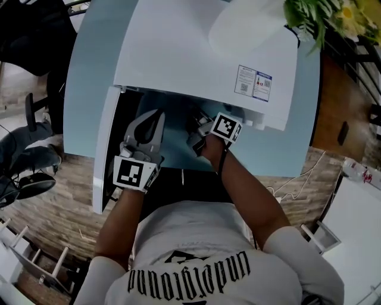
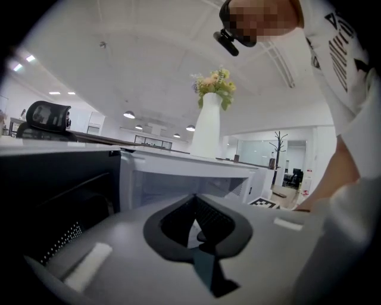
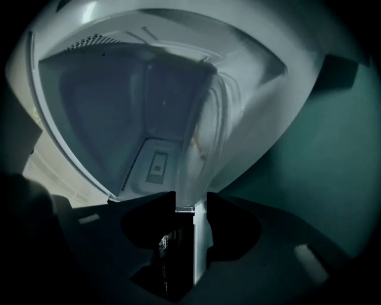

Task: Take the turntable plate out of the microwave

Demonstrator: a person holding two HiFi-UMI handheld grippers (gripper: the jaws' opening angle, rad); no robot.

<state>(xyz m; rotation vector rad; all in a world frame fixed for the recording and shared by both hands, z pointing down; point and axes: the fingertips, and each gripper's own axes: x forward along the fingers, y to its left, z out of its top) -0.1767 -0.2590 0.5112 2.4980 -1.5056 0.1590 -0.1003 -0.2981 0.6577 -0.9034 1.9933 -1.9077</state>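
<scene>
The white microwave (image 1: 196,53) stands on a pale blue table (image 1: 89,77) with its door (image 1: 104,155) swung open to the left. My right gripper (image 1: 197,124) reaches into the cavity. In the right gripper view, rolled to one side, the glass turntable plate (image 3: 199,143) shows edge-on. Its rim lies in the gap of my right gripper (image 3: 191,205), whose jaws stand apart on either side of it. My left gripper (image 1: 156,116) hangs in front of the opening, shut and empty; in its own view my left gripper (image 2: 195,199) faces the cavity.
A white vase (image 1: 250,24) with flowers (image 1: 324,15) stands on top of the microwave. An office chair (image 1: 30,161) is at the left on the wooden floor. White furniture (image 1: 357,220) stands at the lower right. A cable (image 1: 297,179) trails beside the table.
</scene>
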